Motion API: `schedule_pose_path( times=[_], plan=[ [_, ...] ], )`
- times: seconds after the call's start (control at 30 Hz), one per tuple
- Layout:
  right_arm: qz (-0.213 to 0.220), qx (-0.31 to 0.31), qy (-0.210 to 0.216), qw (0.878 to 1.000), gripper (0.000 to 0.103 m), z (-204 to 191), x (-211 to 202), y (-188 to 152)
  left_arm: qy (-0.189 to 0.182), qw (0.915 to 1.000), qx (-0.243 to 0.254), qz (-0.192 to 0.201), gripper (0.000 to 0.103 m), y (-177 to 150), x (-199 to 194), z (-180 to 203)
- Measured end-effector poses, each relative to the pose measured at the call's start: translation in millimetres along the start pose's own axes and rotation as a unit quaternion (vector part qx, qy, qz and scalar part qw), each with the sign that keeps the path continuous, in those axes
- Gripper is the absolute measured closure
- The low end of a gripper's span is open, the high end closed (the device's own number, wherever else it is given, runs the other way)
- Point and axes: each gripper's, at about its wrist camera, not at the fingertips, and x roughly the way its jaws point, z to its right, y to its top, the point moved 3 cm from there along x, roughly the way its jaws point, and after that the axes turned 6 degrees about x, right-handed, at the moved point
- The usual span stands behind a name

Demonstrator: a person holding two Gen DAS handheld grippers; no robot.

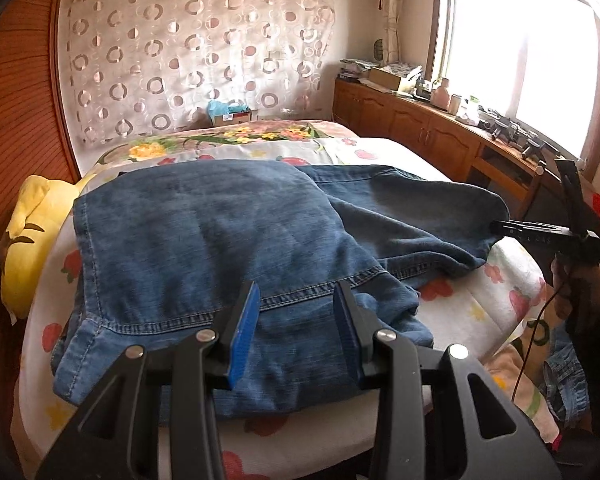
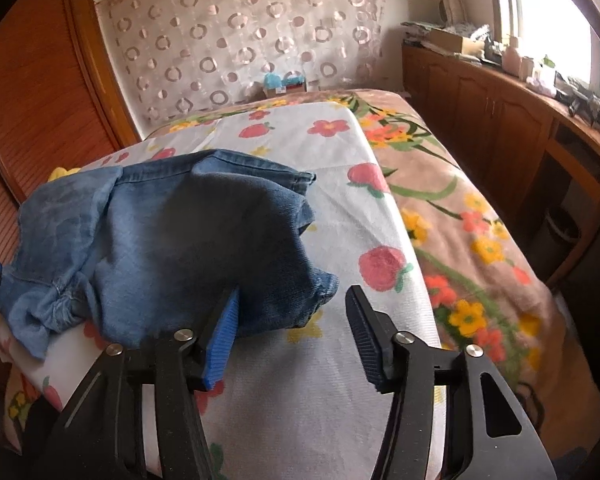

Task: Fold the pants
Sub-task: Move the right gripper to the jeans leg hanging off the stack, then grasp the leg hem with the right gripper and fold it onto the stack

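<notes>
- Looking through the left wrist camera, I see my left gripper hanging over the near edge of the jeans, its blue-padded fingers apart with denim lying beneath the gap; nothing is pinched.
- The jeans lie partly folded on the flowered sheet of the bed, a yellow pillow at their left.
- At the far right of that view, my right gripper reaches in at the jeans' edge.
- Through the right wrist camera, my right gripper is spread wide; its left finger sits against the bunched jeans, the other finger clear over the sheet. It grasps nothing.
</notes>
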Motion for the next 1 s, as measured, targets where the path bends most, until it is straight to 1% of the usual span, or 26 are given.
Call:
schedule_pose_path(
  times=[0.1, 0.2, 0.3, 0.33, 0.37, 0.43, 0.57, 0.73, 0.83, 0.9, 0.97, 1.0],
  plan=[
    [-0.009, 0.015, 0.011, 1.0, 0.056, 2.6, 3.6, 0.0, 0.001, 1.0, -0.001, 0.0, 0.066, 0.2, 0.7, 1.1],
    [-0.013, 0.015, 0.013, 1.0, 0.061, 1.1, 5.3, -1.0, 0.003, 1.0, -0.005, -0.001, 0.066, 0.2, 1.2, 1.1],
    [-0.016, 0.015, 0.018, 1.0, 0.076, -0.4, 6.4, -1.4, 0.003, 1.0, -0.005, -0.001, 0.066, 0.1, 1.3, 0.5],
    [-0.015, 0.014, 0.023, 1.0, 0.084, -1.3, 5.5, -1.6, 0.003, 1.0, -0.005, -0.002, 0.066, 0.2, 1.3, 0.4],
    [-0.012, 0.015, 0.026, 0.999, 0.091, -1.7, 4.8, -1.0, 0.004, 1.0, -0.005, -0.002, 0.066, -0.1, 1.4, -0.2],
    [-0.004, 0.011, 0.032, 0.999, 0.096, -6.0, 0.8, 1.1, 0.005, 1.0, -0.007, -0.001, 0.066, -0.9, 0.7, -2.1],
    [0.019, -0.006, 0.042, 0.999, 0.098, -21.8, -15.6, 13.3, 0.007, 0.9999, -0.013, 0.004, 0.066, -2.5, -4.0, -7.0],
    [0.058, -0.041, 0.071, 0.995, 0.099, -57.1, -47.0, 43.5, 0.015, 0.9996, -0.019, 0.015, 0.066, -0.9, -17.3, -16.0],
    [0.085, -0.073, 0.091, 0.989, 0.099, -88.4, -68.6, 61.1, 0.022, 0.9993, -0.02, 0.023, 0.066, 0.3, -27.0, -19.4],
    [0.102, -0.086, 0.118, 0.984, 0.099, -113.0, -83.7, 72.3, 0.027, 0.9989, -0.023, 0.032, 0.066, 1.3, -37.3, -23.9],
    [0.111, -0.1, 0.138, 0.979, 0.099, -134.6, -92.9, 79.3, 0.031, 0.9984, -0.026, 0.039, 0.066, 2.0, -46.6, -28.6],
    [0.116, -0.113, 0.151, 0.975, 0.099, -151.4, -97.7, 82.6, 0.033, 0.9982, -0.026, 0.042, 0.066, 1.6, -49.9, -30.6]
  ],
)
